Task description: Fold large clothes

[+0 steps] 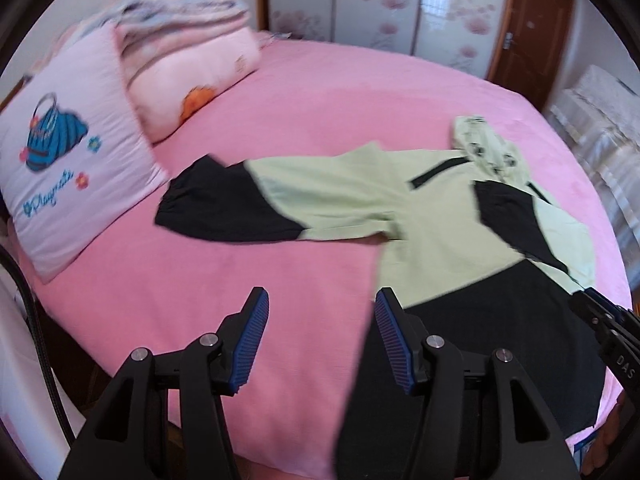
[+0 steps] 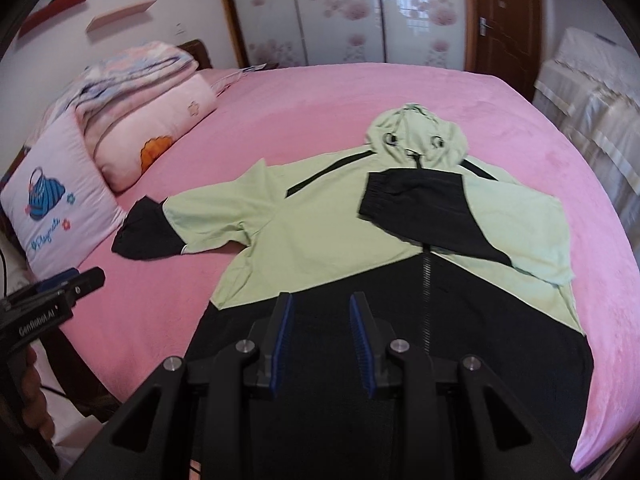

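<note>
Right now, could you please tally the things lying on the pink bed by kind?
Hooded jackets: 1, green and black
Pillows: 2, a white one with a blue bag picture and a pink one with an orange flower
Folded blankets: 1 stack
Total: 4, all on the bed

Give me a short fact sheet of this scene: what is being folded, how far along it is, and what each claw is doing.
garment: green and black hooded jacket, lying flat on the pink bed
right sleeve: folded across the chest
left sleeve: spread out to the side
left claw: open, empty, over the bed beside the jacket's hem
right claw: open, empty, above the black hem
nearby: pillows at the head of the bed
</note>
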The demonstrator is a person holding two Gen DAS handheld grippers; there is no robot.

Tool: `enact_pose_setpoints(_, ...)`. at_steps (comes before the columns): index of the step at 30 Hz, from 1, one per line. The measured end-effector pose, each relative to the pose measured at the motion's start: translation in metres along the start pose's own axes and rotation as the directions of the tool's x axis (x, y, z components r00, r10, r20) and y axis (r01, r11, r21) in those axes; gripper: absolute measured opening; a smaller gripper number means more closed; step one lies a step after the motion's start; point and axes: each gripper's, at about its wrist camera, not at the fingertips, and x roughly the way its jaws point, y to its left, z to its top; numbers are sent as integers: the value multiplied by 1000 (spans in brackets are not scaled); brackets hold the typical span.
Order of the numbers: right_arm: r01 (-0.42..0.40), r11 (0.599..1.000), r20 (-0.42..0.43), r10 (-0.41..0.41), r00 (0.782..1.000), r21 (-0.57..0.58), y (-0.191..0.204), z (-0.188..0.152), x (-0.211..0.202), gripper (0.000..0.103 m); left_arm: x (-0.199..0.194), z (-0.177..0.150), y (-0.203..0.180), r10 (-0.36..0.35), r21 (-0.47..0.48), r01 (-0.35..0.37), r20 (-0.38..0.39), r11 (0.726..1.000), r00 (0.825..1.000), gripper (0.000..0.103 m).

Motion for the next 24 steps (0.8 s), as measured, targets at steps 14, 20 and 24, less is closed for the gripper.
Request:
enact_pose_setpoints(14, 7, 992, -17, -9, 1000, -129, 77, 40, 119, 29, 151, 32, 174, -122, -300, 77, -135, 951, 983, 54)
enact_pose_setpoints(20, -16, 992, -72, 7, 997, -126, 90, 48, 159, 29, 222, 45, 213, -231, -431, 138, -172, 892, 958, 54)
enact_pose_setpoints(24, -20, 993, -91, 9, 996, -119, 91, 48, 175, 29, 258, 48, 227, -243, -492, 134, -164, 860, 956, 54)
